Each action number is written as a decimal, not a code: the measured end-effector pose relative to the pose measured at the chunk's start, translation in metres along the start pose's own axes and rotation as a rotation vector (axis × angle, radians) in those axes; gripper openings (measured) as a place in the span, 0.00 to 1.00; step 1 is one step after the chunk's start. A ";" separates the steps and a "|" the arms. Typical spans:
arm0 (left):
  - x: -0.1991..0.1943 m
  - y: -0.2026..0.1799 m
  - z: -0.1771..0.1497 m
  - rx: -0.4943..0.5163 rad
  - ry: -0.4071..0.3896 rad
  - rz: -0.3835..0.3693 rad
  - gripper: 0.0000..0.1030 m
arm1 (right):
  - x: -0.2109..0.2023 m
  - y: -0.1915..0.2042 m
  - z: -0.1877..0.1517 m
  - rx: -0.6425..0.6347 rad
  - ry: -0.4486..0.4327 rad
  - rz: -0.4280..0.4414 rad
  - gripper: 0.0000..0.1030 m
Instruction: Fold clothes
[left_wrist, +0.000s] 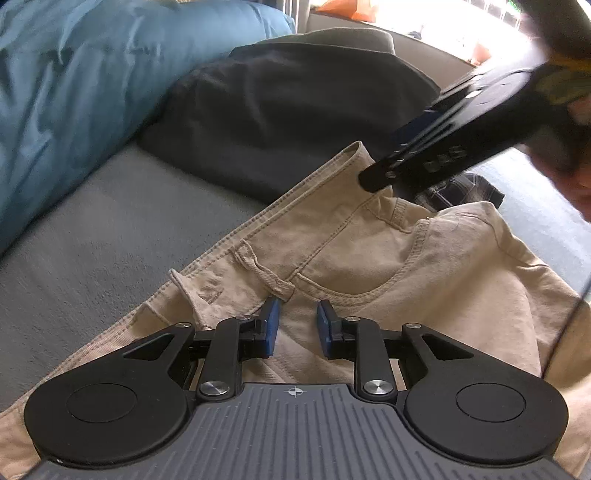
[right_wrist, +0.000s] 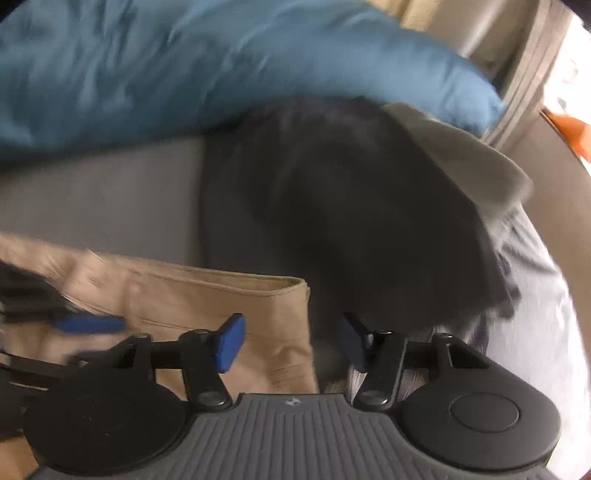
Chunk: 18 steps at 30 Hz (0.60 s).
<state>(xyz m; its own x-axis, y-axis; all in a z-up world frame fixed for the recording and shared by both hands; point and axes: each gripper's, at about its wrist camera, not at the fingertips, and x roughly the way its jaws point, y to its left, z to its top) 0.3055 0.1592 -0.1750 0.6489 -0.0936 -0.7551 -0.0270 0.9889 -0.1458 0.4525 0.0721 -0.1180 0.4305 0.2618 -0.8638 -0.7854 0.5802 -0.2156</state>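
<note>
We see the beige trousers (left_wrist: 369, 251) lying spread on a grey sofa seat (left_wrist: 92, 229), waistband toward the back of the seat, with a belt loop (left_wrist: 266, 275) and the curved front pocket seam facing up. In the right wrist view the same trousers (right_wrist: 221, 306) show a squared-off waistband end, blurred by motion.

Our left gripper (left_wrist: 297, 326) hangs just over the cloth below the belt loop. Its blue pads (left_wrist: 272, 325) stand a small way apart with only flat fabric under the gap, and we cannot see them pinch anything.

Our right gripper (right_wrist: 291, 343) stands over the waistband end, its jaws spread wide. One blue pad (right_wrist: 231, 345) is above the beige cloth, the other above dark fabric, and nothing is caught between them. From the left wrist view this gripper (left_wrist: 373, 181) comes down at a slant to the far corner of the waistband.

Beyond the trousers lies a dark grey garment (left_wrist: 280, 110), bunched against a blue cushion (left_wrist: 74, 81). A scrap of plaid cloth (left_wrist: 469, 188) peeks out beside the trousers at the right.
</note>
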 end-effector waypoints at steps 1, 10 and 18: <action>0.000 0.001 0.000 -0.004 0.002 -0.003 0.23 | 0.004 -0.001 0.002 -0.014 0.004 0.002 0.53; 0.001 0.007 -0.001 -0.003 -0.008 -0.030 0.23 | 0.025 0.008 0.016 -0.071 0.048 0.079 0.46; 0.000 0.009 -0.003 0.002 -0.019 -0.047 0.23 | 0.023 0.002 0.014 0.007 0.044 0.083 0.46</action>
<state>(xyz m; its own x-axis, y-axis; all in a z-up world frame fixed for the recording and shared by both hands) 0.3031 0.1679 -0.1782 0.6634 -0.1376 -0.7355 0.0051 0.9838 -0.1794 0.4671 0.0902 -0.1317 0.3435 0.2752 -0.8979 -0.8147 0.5630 -0.1391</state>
